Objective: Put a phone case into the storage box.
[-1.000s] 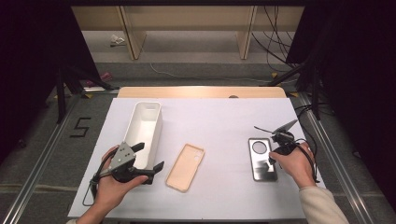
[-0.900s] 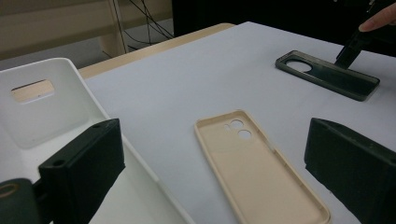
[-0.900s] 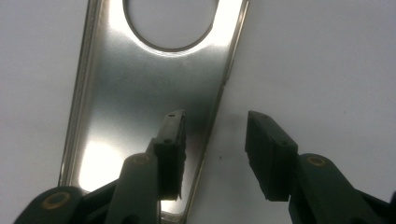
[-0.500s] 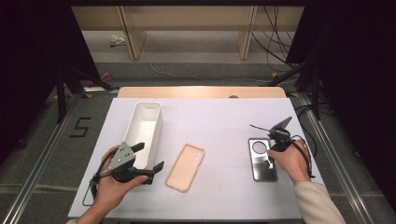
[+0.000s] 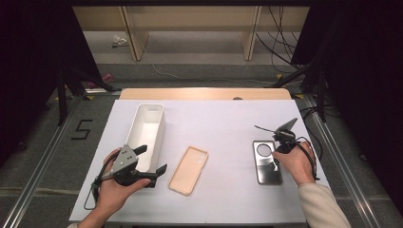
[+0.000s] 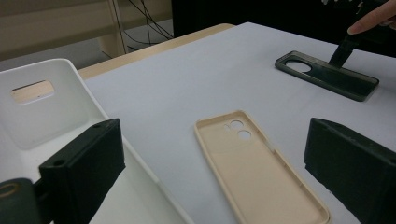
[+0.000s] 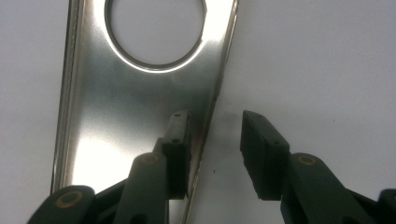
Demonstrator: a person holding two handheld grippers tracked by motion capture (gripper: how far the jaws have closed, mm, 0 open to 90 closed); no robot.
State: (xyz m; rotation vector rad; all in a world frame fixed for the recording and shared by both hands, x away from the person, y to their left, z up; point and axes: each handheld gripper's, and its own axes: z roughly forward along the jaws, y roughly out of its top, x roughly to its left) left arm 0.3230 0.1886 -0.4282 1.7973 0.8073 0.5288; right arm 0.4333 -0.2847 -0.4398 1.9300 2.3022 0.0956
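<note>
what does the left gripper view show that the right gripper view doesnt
Left gripper view: the beige phone case lying open side up, the white bin, the table's wooden far edge, and the left gripper with jaws wide apart and nothing between them.

Right gripper view: the right gripper close up, one jaw inside the dark phone case, the other outside its side wall, a gap left; the jaws have just been closing.

Both: the dark phone case with its round camera hole, and the white table top.
</note>
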